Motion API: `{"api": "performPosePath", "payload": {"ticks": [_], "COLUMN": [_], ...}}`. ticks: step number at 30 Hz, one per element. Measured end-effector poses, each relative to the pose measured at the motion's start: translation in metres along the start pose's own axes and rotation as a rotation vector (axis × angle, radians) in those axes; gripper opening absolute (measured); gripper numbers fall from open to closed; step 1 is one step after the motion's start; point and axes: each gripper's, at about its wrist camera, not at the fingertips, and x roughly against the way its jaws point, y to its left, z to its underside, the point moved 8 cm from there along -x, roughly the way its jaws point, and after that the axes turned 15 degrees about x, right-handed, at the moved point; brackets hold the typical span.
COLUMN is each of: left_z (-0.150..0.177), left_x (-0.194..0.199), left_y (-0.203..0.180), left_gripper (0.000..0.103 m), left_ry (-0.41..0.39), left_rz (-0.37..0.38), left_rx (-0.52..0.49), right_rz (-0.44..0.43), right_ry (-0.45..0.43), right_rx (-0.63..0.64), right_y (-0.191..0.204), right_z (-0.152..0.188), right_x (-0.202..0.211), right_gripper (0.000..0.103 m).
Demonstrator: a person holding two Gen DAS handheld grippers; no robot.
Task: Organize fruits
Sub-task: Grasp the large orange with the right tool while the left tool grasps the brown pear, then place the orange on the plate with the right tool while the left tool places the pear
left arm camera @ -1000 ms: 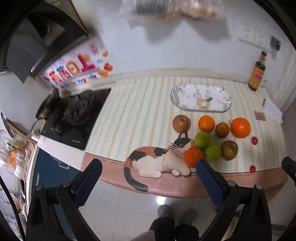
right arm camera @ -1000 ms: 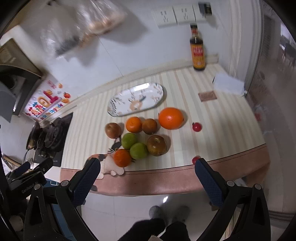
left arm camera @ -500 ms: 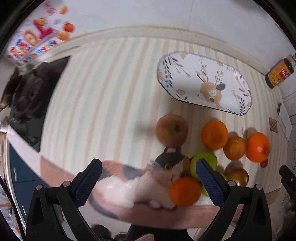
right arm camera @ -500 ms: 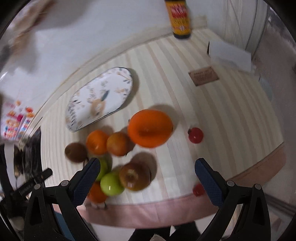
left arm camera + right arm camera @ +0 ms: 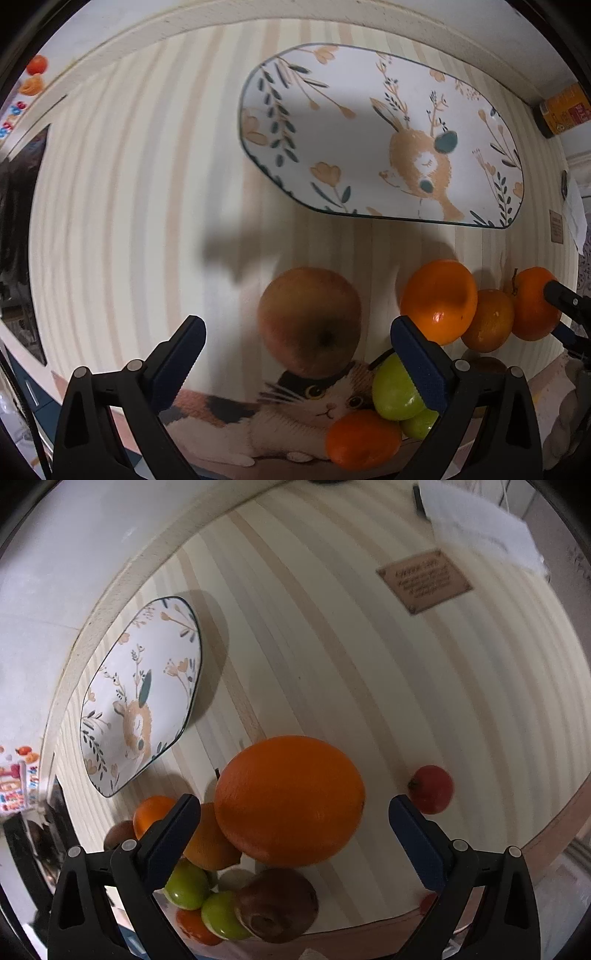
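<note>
My left gripper (image 5: 297, 328) is open, its jaws either side of a reddish-brown apple (image 5: 309, 320) on the striped mat. My right gripper (image 5: 294, 806) is open around a large orange (image 5: 290, 799). An oval plate with a deer print (image 5: 380, 133) lies empty beyond the fruit; it also shows in the right wrist view (image 5: 142, 690). Beside the apple lie an orange (image 5: 439, 301), a smaller orange fruit (image 5: 487, 319), green fruits (image 5: 395, 393) and a tangerine (image 5: 362, 439). A dark apple (image 5: 277, 904) and green fruits (image 5: 186, 884) lie under the right gripper.
A small red fruit (image 5: 430, 789) lies right of the large orange. A sauce bottle (image 5: 561, 110) stands at the wall. A brown card (image 5: 424, 579) and white cloth (image 5: 480, 524) lie at the back right. A black stove (image 5: 18, 221) is at the left. The counter edge is near.
Both grippers have dropped close to the counter. The left now brackets the reddish apple, the right now brackets the large orange. Both stayed open.
</note>
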Motion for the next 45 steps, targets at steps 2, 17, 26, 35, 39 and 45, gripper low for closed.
{"api": "performPosePath", "payload": {"ticks": [2,17,26,35,39,45], "left_z": [-0.003,-0.007,-0.001,0.003,-0.002,-0.049], "left_x": [-0.007,-0.045,-0.042,-0.007,0.026,0.071], "left_y": [-0.002,-0.001,0.000,-0.014,-0.025,-0.059], "left_gripper": [0.102,0.061,0.061,0.061,0.061,0.061], "left_ry": [0.015,0.046,0.014,-0.006,-0.040,-0.067], "left_rz": [0.004,0.028,0.023,0.043,0.088,0.200], "left_rx": [-0.012,-0.008,-0.027,-0.061,-0.074,-0.067], "right_rz": [-0.015,-0.043,-0.018,-0.018,-0.037,-0.074], "right_ry": [0.021,0.121,0.106,0.055,0.015,-0.010], "right_rx": [-0.011,0.030,0.048,0.091,0.133,0.240], "right_y": [0.000,0.018,0.019,0.023,0.037,0.078], "right_z": [-0.002,-0.001,-0.005,-0.008,-0.018,-0.058], "right_x": [-0.007,-0.046,-0.042,-0.023,-0.001,0.021], "right_gripper": [0.103,0.093,0.089,0.089,0.089,0.089]}}
